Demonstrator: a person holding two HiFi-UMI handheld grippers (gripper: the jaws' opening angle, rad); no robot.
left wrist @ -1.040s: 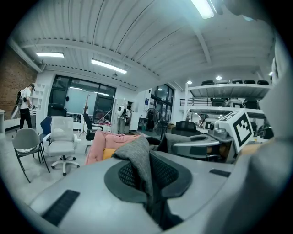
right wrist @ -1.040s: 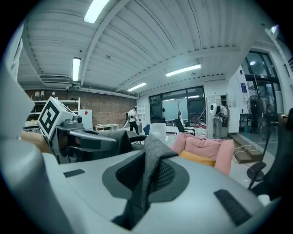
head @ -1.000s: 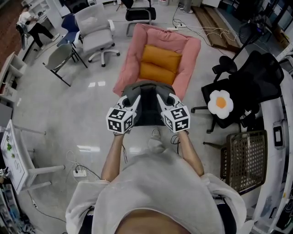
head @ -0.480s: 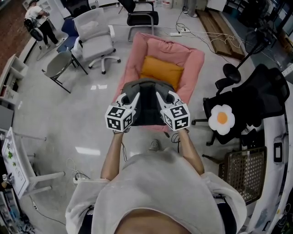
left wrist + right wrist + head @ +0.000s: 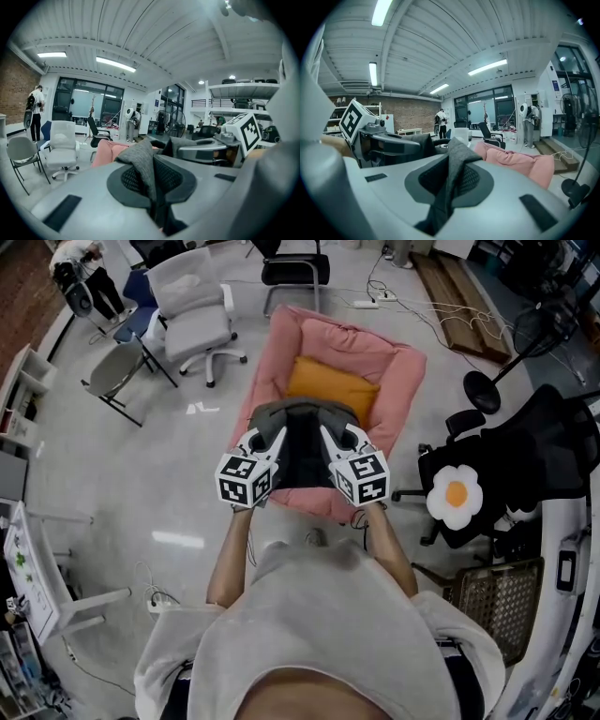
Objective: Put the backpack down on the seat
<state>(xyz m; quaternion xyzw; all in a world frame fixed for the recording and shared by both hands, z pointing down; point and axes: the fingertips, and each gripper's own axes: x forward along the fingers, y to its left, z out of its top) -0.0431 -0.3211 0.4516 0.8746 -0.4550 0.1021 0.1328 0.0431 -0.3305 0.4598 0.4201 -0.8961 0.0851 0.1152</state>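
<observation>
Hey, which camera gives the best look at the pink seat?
The head view: it shows the pink seat almost whole from above, its near edge hidden behind the backpack. The left gripper view catches only a pink sliver beyond the pinched fabric; the right gripper view shows one padded side.

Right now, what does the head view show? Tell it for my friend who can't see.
Seen from above, a person holds a dark grey backpack, the left gripper and right gripper each shut on its fabric. It is over the near end of a pink seat with an orange cushion.
</observation>
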